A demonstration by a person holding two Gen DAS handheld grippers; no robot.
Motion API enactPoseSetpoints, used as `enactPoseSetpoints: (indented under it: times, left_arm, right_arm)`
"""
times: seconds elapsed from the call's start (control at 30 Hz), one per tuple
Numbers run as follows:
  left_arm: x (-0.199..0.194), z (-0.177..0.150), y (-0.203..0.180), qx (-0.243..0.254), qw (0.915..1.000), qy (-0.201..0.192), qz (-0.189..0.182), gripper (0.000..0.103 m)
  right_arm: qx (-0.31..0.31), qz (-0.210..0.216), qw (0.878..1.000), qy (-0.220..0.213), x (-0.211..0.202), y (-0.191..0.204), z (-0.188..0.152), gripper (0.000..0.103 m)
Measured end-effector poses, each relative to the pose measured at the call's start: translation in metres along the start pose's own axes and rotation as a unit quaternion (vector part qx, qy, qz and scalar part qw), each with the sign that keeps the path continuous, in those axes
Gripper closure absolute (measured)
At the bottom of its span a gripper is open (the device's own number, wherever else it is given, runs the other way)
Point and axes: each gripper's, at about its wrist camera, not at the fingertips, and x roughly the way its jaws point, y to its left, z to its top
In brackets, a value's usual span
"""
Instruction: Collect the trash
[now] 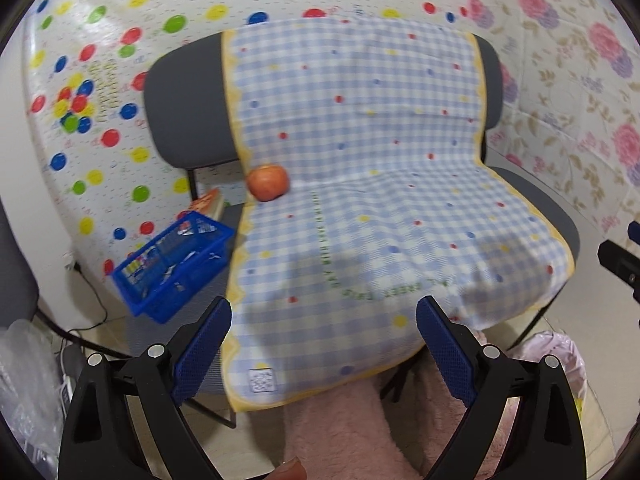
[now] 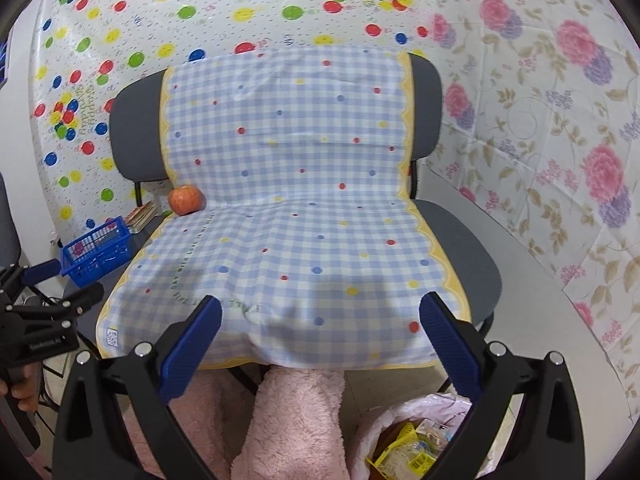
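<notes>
Trash (image 2: 416,446) already sits in the pink-lined bin (image 2: 400,412) by the chair (image 2: 460,248), seat cloth (image 2: 300,240) looks cleared except an apple (image 2: 185,199), both grippers (image 1: 324,354) (image 2: 320,350) wide open, empty.

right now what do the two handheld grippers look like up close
Both the left gripper and the right gripper look the same: black plastic frames with triangular cut-outs and silver round bolts, carrying flat blue textured fingers. In the right wrist view, the left gripper's body bears small white lettering, too blurred to read.
</notes>
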Motion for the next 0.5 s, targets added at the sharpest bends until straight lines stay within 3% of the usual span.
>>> enactPoseSetpoints:
  times: [0.5]
  left_arm:
    - [-0.0076, 0.0033, 0.0092, -0.019, 0.9998, -0.006, 0.007, 0.010]
  right_arm:
    - [-0.012, 0.016, 1.000, -0.003, 0.0027, 0.0084, 0.0072, 0.006]
